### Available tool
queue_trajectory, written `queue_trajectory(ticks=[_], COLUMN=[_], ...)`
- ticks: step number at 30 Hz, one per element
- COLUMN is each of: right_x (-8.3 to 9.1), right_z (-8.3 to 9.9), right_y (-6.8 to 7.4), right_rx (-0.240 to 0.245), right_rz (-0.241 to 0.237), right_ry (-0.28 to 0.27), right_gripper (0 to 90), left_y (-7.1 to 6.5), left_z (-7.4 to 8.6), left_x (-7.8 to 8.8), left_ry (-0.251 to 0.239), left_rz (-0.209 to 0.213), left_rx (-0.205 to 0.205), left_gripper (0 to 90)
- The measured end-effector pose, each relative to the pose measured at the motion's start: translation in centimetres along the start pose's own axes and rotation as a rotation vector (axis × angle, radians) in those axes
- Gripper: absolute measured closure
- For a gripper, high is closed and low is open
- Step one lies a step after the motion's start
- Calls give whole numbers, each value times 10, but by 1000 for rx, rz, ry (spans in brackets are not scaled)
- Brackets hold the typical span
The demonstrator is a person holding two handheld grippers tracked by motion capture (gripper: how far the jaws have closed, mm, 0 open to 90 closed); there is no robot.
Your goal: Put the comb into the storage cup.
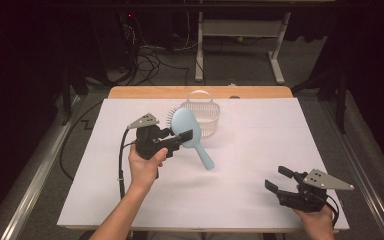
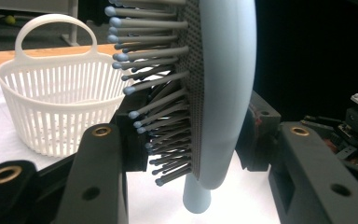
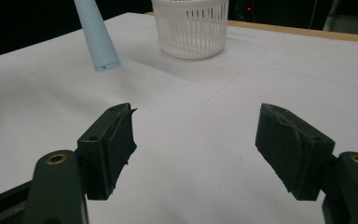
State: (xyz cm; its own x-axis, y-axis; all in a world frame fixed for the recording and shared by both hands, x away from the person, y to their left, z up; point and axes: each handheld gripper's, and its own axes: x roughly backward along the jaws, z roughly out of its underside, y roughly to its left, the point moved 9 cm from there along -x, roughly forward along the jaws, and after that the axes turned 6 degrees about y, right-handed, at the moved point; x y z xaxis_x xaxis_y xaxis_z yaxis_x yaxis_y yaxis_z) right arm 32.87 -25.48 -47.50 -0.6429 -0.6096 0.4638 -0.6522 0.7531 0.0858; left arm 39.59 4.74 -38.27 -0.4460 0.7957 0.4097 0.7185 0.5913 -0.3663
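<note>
1. Left gripper: closed on the head of the light blue hairbrush, one jaw pressing into the bristles, the other against the smooth back, as seen in the left gripper view.
2. Hairbrush held up off the white table, just in front of the white basket and a little to its left; handle pointing down and away from the basket, toward the near edge of the table.
3. Likely light and stiff in the body, hard plastic by the look; back probably slick, bristle side springy, so a grip across the head may shift or twist a little under pressure.
4. Better hold, as a judgement: the neck or the handle, narrow and rigid, with both jaws on solid plastic.
5. Basket: slatted, thin-walled, with its loop handle standing up; probably light enough to slide if nudged by the brush.
6. Right gripper: open wide, holding nothing, low over the table well to the right of the basket and nearer the front edge.
</note>
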Motion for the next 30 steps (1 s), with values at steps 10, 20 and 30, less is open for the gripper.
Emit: queue_trajectory(ticks=[10,20,30], right_x=[0,-1,-2], right_z=[5,7,7], right_y=[-7,-9,-9], right_rx=[-49,-61,-65], right_rz=[3,10,12], right_ry=[-13,-8,-7], right_gripper=[283,270,262], left_y=[3,9,9], left_z=[-9,-19,-34], left_x=[2,8,8], left_ry=[-3,-17,-42], left_rz=[-17,-34,-30], left_rx=[-9,-2,-12], left_gripper=[537,536,536])
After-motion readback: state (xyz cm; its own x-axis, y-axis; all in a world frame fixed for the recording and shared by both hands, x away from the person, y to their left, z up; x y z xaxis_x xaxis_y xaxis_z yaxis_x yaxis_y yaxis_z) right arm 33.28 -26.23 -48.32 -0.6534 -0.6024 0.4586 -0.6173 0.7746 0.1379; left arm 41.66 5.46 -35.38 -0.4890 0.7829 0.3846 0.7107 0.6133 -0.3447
